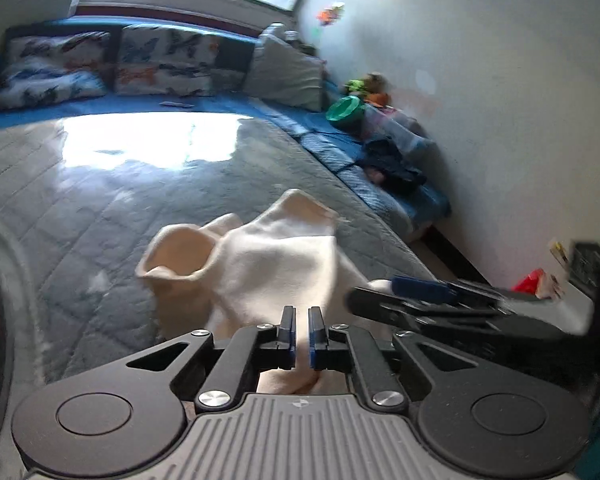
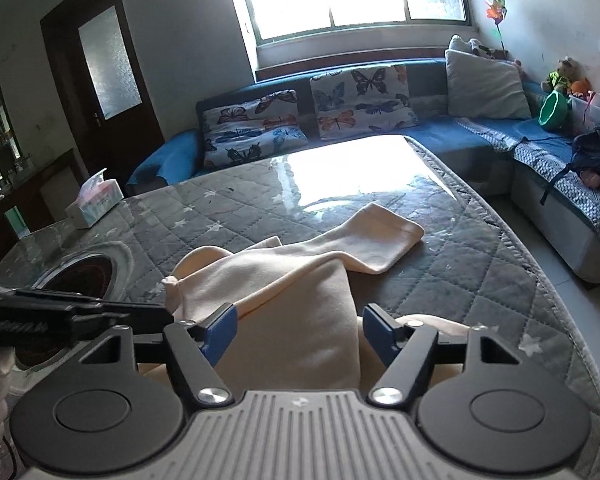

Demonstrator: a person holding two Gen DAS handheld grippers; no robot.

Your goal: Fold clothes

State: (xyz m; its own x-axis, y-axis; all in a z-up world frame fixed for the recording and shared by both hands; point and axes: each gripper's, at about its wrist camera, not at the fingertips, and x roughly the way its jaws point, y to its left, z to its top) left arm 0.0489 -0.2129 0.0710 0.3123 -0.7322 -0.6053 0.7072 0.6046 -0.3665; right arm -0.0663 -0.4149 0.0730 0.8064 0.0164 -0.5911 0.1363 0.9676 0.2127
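A cream garment (image 1: 268, 268) lies bunched on the grey quilted table cover (image 1: 100, 208). My left gripper (image 1: 302, 340) is shut on a fold of the garment and holds it raised. In the right wrist view the garment (image 2: 300, 280) stretches away, with one leg or sleeve (image 2: 380, 236) lying flat toward the far side. My right gripper (image 2: 298, 332) is open, its jaws standing either side of the near cloth. The right gripper shows in the left wrist view (image 1: 420, 296) at the right, and the left gripper shows in the right wrist view (image 2: 80, 312) at the left.
A round dark inset (image 2: 80, 280) sits in the table at the left. A tissue box (image 2: 96, 200) stands at the far left corner. A blue sofa with butterfly cushions (image 2: 340, 104) runs behind and to the right, with toys and a green bowl (image 2: 552, 110).
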